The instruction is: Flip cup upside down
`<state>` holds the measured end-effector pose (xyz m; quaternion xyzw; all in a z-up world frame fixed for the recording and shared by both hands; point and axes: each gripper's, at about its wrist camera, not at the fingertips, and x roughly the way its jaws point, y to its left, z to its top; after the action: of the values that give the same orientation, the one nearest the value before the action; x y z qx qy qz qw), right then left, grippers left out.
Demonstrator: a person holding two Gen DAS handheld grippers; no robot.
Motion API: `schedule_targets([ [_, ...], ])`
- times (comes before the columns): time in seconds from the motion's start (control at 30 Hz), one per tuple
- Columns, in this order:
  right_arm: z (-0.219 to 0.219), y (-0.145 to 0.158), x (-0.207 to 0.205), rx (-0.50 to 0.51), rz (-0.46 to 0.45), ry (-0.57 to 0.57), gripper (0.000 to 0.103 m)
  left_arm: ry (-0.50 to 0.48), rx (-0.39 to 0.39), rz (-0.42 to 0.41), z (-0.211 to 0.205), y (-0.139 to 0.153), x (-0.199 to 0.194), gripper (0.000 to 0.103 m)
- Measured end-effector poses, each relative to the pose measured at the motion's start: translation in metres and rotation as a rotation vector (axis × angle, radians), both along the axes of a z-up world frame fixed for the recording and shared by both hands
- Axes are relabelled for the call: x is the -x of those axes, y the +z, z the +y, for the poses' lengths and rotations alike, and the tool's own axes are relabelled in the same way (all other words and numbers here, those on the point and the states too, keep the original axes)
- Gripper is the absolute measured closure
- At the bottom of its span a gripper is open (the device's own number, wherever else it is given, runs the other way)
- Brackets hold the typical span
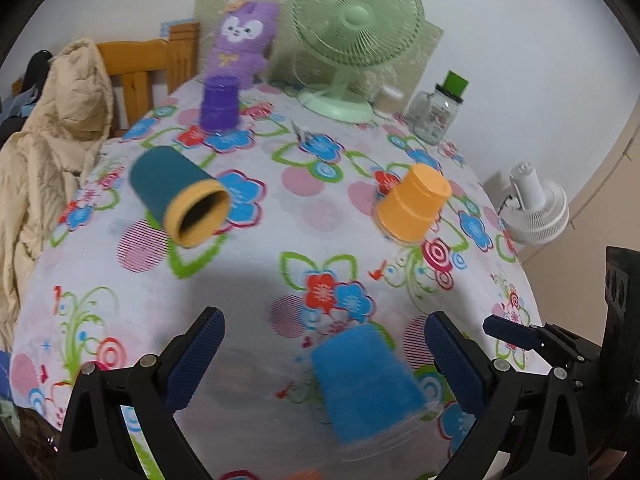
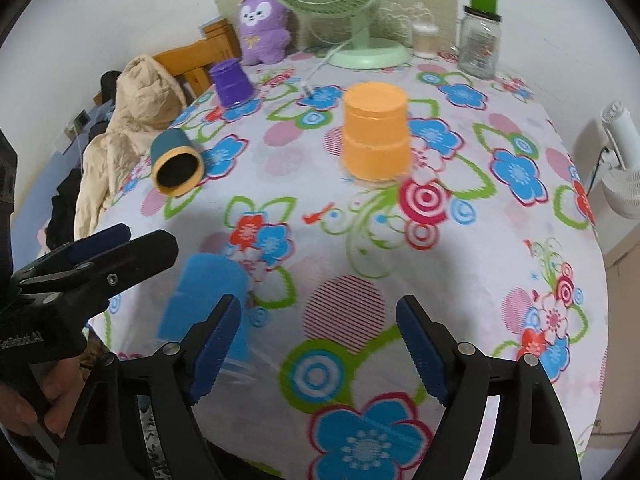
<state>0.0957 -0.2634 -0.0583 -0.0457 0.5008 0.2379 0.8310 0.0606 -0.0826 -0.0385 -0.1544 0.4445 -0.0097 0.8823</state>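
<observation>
A blue cup [image 1: 366, 384] stands upside down near the table's front edge, between the open fingers of my left gripper [image 1: 324, 360], which do not touch it; it also shows in the right wrist view [image 2: 208, 300]. A teal cup with a yellow rim [image 1: 178, 196] lies on its side, mouth toward me, at the left; the right wrist view shows it too [image 2: 176, 162]. An orange cup [image 2: 376, 132] and a purple cup [image 2: 231, 82] stand upside down. My right gripper [image 2: 320, 344] is open and empty over the tablecloth, right of the blue cup.
A green fan [image 1: 352, 36], a purple plush toy [image 1: 240, 38] and a glass jar [image 1: 436, 114] stand at the table's back. A beige jacket [image 1: 52, 136] hangs on a wooden chair [image 1: 140, 68] at the left. A white fan [image 1: 536, 204] sits on the floor at the right.
</observation>
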Motion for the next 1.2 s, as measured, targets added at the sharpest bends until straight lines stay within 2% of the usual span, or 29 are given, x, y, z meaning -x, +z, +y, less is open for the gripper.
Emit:
schedule_targets([
  [0.23,-0.022,-0.013,-0.005,0.025,0.006,-0.031,0.02,-0.018,0.005,0.069,-0.021,-0.019,-0.019,0.002],
  [0.43,-0.033,-0.022,-0.011,0.008,0.021,-0.04,0.02,-0.006,0.029,0.144,-0.025,-0.038,-0.029,0.002],
  [0.57,-0.037,-0.025,-0.015,-0.007,0.029,-0.049,0.02,0.007,0.008,0.19,-0.027,-0.046,-0.034,0.006],
  [0.7,-0.04,-0.028,-0.018,-0.017,0.037,-0.054,0.02,0.006,0.01,0.234,-0.027,-0.053,-0.037,0.02],
  [0.8,-0.041,-0.03,-0.02,-0.023,0.041,-0.057,0.02,0.003,-0.018,0.272,-0.03,-0.059,-0.039,0.031],
  [0.97,-0.041,-0.031,-0.022,-0.025,0.045,-0.06,0.02,-0.008,-0.022,0.265,-0.03,-0.058,-0.039,0.045],
  [1.2,-0.037,-0.03,-0.023,-0.025,0.04,-0.054,0.02,-0.011,-0.016,0.247,-0.029,-0.051,-0.037,0.046],
])
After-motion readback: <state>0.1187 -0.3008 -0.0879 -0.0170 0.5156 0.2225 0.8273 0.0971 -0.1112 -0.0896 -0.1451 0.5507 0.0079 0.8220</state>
